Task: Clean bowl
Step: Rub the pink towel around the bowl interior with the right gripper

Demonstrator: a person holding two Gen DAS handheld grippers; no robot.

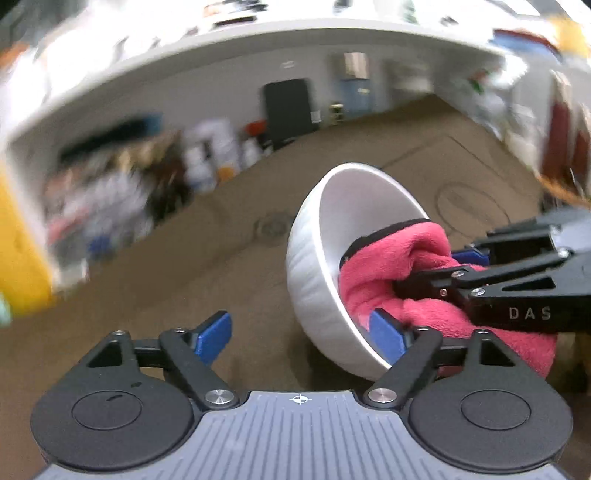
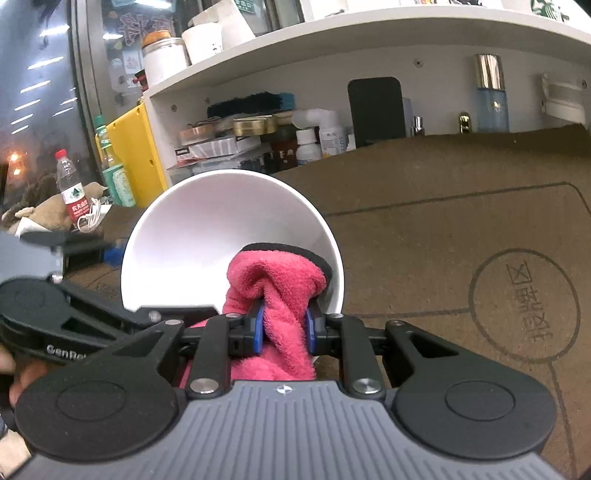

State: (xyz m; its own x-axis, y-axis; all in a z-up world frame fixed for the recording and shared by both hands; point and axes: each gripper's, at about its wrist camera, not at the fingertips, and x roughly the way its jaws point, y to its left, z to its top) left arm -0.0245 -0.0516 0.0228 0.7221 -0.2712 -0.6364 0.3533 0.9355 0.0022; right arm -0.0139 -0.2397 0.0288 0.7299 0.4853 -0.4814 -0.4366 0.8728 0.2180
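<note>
**Right hand-held gripper clamps cloth inside tipped bowl; left stands released**

Right hand-held gripper [image 2: 283,325] is clenched on a bunched pink fleece cloth with black edging [image 2: 275,284], its blue pads pinching the fabric from both sides. The cloth's upper fold lies inside a white round bowl [image 2: 207,229], which is tipped up on its side with its mouth facing that gripper. Left hand-held gripper [image 1: 301,334] is released, jaws spread wide: one blue pad sits at the bowl's lower rim [image 1: 321,280], touching or just beside it, the other hangs over bare surface. Both grippers crowd the bowl's lower rim. The bowl is over a brown cork-like desk mat [image 2: 443,229] printed with dark lines and a circle. Toward the desk's far edge, under a white shelf [image 2: 332,33], bottles and boxes line up; the mat on the circle's side lies open.
</note>
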